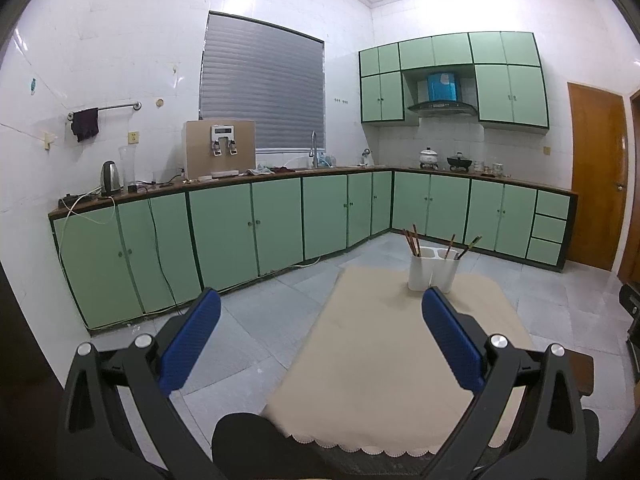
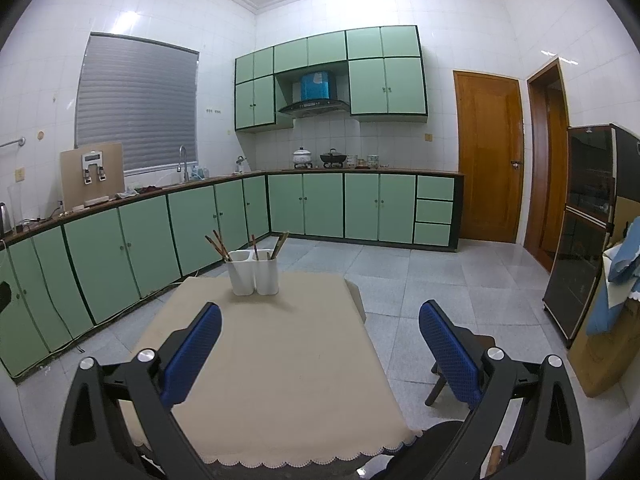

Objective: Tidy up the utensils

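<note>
only the right view shows the dark cabinet point(image 2: 580, 232); both grippers' jaws gape wide, empty.

White two-compartment utensil holder point(image 1: 433, 271) point(image 2: 254, 273) stands upright near the far edge of the beige tablecloth point(image 1: 384, 360) point(image 2: 288, 360). Chopsticks in both compartments, dark brown or reddish, tips down, tops leaning outward. Left compartment: a bunch of chopsticks point(image 1: 412, 240) point(image 2: 218, 245) leaning left, exact count unclear. Right compartment: one reddish chopstick point(image 1: 450, 245) point(image 2: 253, 246) near upright, plus a darker pair point(image 1: 470, 246) point(image 2: 279, 245) leaning right. The rest of the cloth shows no loose utensils.
</note>
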Tool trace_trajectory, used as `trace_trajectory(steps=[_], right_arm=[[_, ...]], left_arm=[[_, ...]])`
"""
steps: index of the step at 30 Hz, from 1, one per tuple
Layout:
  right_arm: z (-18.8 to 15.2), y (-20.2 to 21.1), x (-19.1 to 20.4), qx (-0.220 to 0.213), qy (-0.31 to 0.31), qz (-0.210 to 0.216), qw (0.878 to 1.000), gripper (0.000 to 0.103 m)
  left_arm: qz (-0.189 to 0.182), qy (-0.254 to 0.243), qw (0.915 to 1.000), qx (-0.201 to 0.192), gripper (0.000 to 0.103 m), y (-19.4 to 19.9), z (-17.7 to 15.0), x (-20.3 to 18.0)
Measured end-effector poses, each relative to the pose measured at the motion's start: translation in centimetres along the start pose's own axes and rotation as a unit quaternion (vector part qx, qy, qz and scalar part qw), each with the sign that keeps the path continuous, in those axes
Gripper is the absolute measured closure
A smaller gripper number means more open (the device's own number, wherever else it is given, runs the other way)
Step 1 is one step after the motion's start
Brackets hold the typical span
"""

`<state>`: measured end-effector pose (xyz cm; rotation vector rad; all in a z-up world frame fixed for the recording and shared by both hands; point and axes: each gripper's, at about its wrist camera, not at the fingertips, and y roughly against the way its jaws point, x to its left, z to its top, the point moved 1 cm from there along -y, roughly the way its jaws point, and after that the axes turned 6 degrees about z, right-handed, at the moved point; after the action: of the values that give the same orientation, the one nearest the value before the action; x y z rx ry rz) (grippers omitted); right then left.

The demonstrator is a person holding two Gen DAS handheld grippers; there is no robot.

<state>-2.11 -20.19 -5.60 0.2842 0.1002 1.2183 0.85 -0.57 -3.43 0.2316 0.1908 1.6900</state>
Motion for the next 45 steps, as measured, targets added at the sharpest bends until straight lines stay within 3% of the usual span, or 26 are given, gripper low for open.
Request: trace_trajectory(steps=[45], right_arm=[[0.05, 0.62, -0.31, -0.003, -0.008, 0.0, 1.0, 0.006]], left_arm=[[0.001, -0.001, 1.0, 0.005, 0.005, -0.05, 0.47, -0.01]])
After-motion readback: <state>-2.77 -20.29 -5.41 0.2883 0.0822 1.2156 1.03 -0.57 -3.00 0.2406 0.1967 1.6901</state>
